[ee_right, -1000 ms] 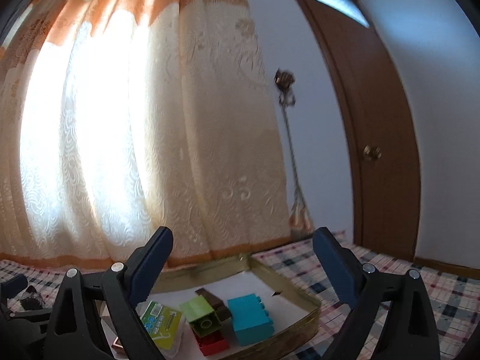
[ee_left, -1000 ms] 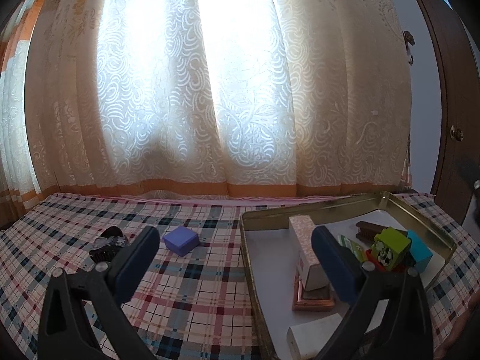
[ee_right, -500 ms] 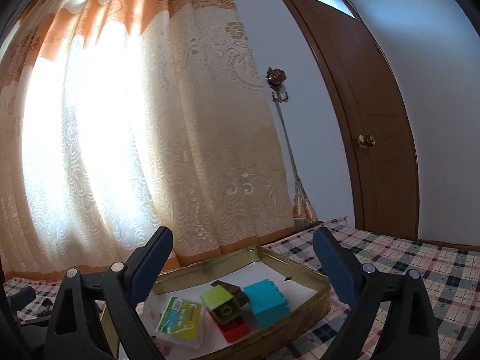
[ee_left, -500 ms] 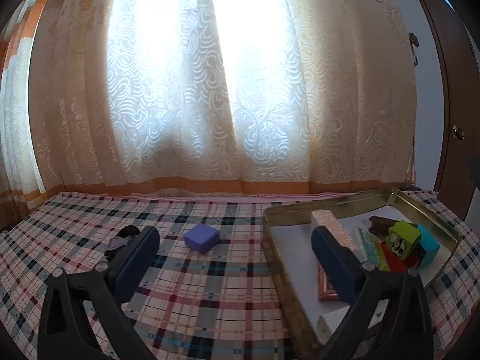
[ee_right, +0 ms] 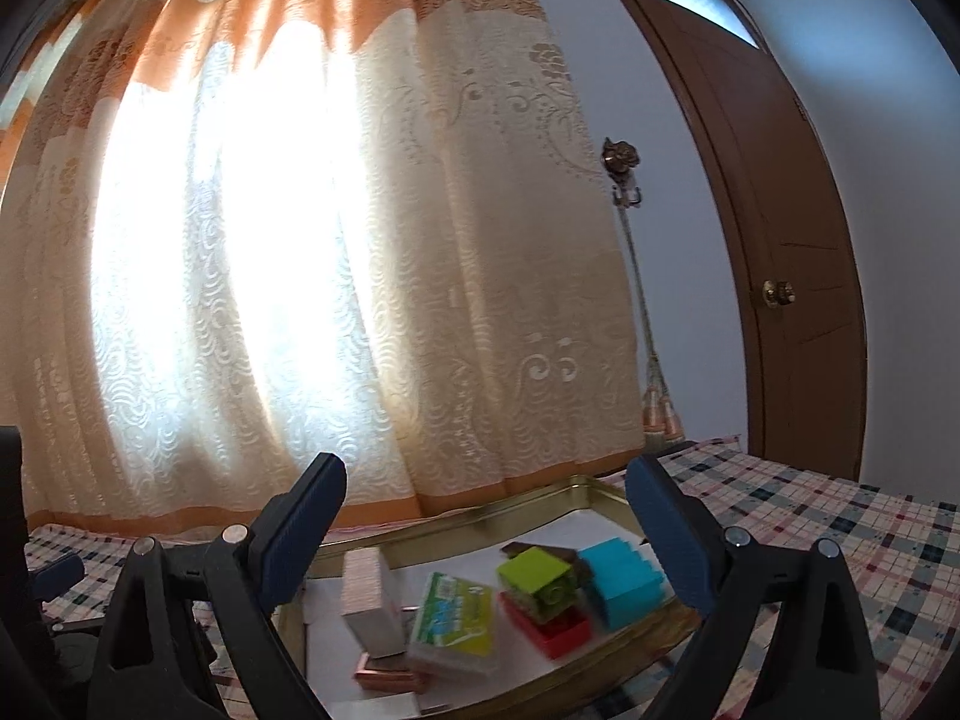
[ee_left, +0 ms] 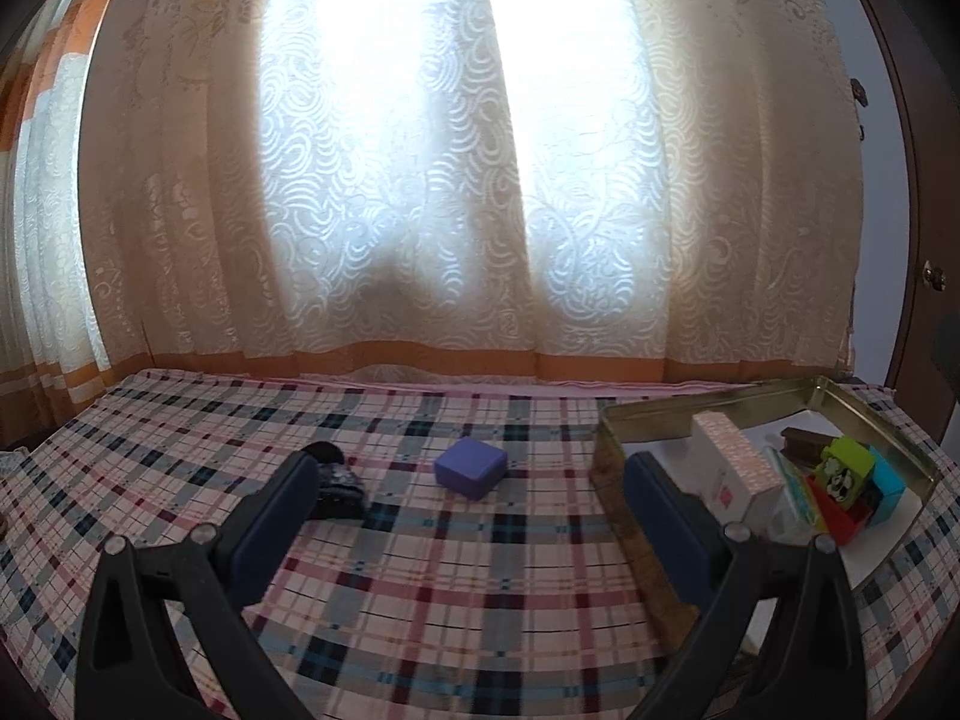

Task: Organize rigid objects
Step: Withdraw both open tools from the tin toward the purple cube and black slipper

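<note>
On the plaid-covered bench [ee_left: 420,552], in front of a pale lace curtain [ee_left: 456,180], a small purple cube-shaped box [ee_left: 471,467] sits alone on the cloth, between a dark, blurred object [ee_left: 336,483] to its left and a shallow gold-coloured metal tin [ee_left: 612,468] to its right. The left claw [ee_left: 465,531] hangs above the cloth with its blue-padded jaws spread wide and nothing between them; the purple box lies ahead of it, roughly centred in the gap and well clear of both pads.

Inside the tin, seen from the right wrist, stand a tall pink patterned carton [ee_right: 369,606], a green-and-white flat packet [ee_right: 456,615] leaning beside it, a lime-green toy brick [ee_right: 537,582] stacked on a red toy brick [ee_right: 555,630], and a turquoise toy brick [ee_right: 624,579] just right of them. A copper-coloured flat piece [ee_right: 387,675] lies at the carton's foot. The right claw [ee_right: 486,546] is likewise released, jaws far apart and empty, held above the tin's contents without touching them. Behind it are a brown wooden door [ee_right: 780,276] with a brass knob [ee_right: 777,293].
</note>
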Tool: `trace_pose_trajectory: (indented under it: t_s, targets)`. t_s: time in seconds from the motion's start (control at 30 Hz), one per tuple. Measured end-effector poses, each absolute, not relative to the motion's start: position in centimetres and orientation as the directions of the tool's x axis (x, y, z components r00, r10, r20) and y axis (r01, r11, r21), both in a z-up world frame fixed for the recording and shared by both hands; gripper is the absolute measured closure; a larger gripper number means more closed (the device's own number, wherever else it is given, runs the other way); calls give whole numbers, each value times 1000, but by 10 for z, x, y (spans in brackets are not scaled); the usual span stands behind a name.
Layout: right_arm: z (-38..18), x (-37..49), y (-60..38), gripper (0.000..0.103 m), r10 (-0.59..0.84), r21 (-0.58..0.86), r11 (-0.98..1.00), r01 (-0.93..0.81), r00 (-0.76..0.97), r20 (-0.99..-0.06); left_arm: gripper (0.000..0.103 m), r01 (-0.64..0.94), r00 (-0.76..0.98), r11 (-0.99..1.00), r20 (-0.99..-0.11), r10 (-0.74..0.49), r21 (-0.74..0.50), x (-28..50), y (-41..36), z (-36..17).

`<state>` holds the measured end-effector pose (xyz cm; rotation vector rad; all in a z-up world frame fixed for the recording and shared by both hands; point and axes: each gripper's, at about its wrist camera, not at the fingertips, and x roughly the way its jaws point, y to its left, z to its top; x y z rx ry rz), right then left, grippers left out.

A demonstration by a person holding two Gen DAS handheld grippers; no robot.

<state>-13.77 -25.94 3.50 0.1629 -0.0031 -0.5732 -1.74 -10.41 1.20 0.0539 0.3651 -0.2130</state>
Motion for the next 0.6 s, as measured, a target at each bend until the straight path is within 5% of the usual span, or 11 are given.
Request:
trace_pose_trajectory:
  t_s: [0.6]
  targets:
    - [32, -99, -207, 7, -455, 163, 870, 465, 885, -94, 1, 137, 918, 990, -378, -120, 18, 8, -50, 10]
